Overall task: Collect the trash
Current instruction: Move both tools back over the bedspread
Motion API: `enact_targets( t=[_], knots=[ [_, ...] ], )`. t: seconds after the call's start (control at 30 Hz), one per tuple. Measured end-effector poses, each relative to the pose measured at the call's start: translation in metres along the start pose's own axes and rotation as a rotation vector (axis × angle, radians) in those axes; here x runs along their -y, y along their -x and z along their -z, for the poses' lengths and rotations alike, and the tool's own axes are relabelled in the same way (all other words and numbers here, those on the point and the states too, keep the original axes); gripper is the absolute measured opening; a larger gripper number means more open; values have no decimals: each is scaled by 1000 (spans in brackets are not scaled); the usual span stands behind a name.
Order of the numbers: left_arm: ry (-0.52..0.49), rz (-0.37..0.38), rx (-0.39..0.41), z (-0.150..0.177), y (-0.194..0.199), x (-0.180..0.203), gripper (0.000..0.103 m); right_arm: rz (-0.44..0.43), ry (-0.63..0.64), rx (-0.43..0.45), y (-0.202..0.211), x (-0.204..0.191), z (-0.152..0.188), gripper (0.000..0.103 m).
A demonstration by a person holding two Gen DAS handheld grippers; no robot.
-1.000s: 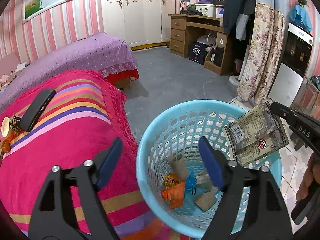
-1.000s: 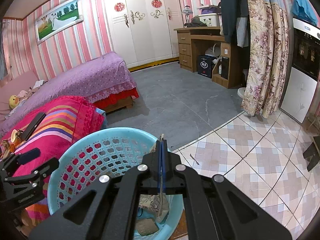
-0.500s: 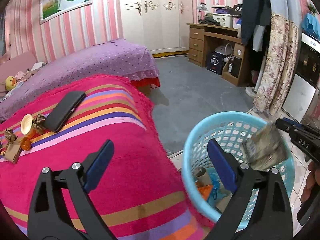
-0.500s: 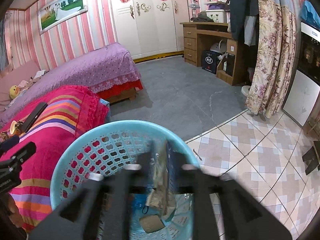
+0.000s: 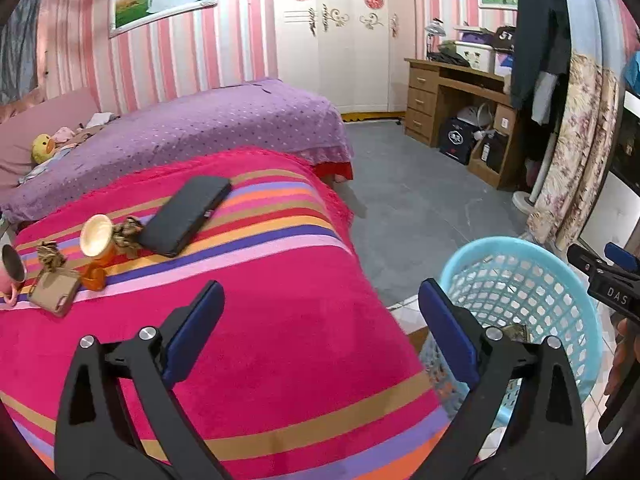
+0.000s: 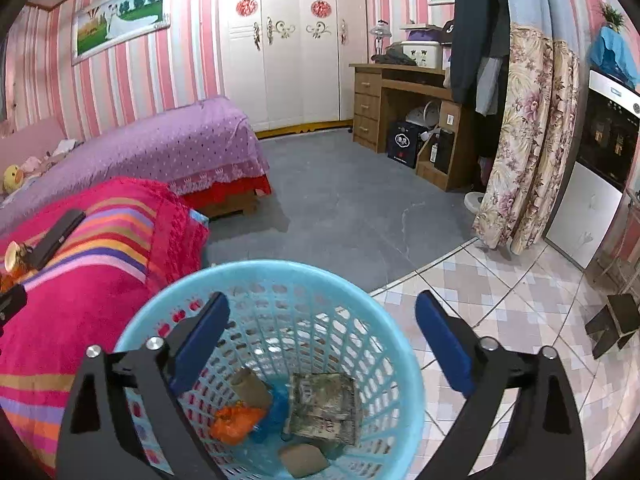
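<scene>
The light blue mesh basket stands on the floor beside the striped pink blanket. A grey-green snack wrapper lies inside it with an orange wrapper and a cardboard tube. My right gripper hangs over the basket, jaws opening, nothing between them. My left gripper is above the blanket's near edge, jaws opening and empty, the basket to its right. On the blanket's far left lie a paper cup, crumpled brown scraps, a cardboard piece and a black phone.
A pink mug sits at the blanket's left edge. A purple bed lies behind. A wooden desk, floral curtain and white appliance line the right side. A dark stool stands on the tiles.
The right gripper opened and the snack wrapper dropped into the basket. The left gripper swung left from over the basket to over the blanket and opened wider.
</scene>
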State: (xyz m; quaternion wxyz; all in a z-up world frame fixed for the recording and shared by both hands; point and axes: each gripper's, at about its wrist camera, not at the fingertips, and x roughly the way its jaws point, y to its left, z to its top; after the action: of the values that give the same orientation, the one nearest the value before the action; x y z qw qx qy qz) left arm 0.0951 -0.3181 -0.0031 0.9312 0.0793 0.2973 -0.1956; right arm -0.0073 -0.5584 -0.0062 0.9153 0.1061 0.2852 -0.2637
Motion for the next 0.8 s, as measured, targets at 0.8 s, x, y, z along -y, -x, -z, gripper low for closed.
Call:
enact_targets(
  t=[0.8],
  knots=[
    [170,-267,30,10,39,-215,97,-169,54,39,6,-166,-7,98]
  ],
)
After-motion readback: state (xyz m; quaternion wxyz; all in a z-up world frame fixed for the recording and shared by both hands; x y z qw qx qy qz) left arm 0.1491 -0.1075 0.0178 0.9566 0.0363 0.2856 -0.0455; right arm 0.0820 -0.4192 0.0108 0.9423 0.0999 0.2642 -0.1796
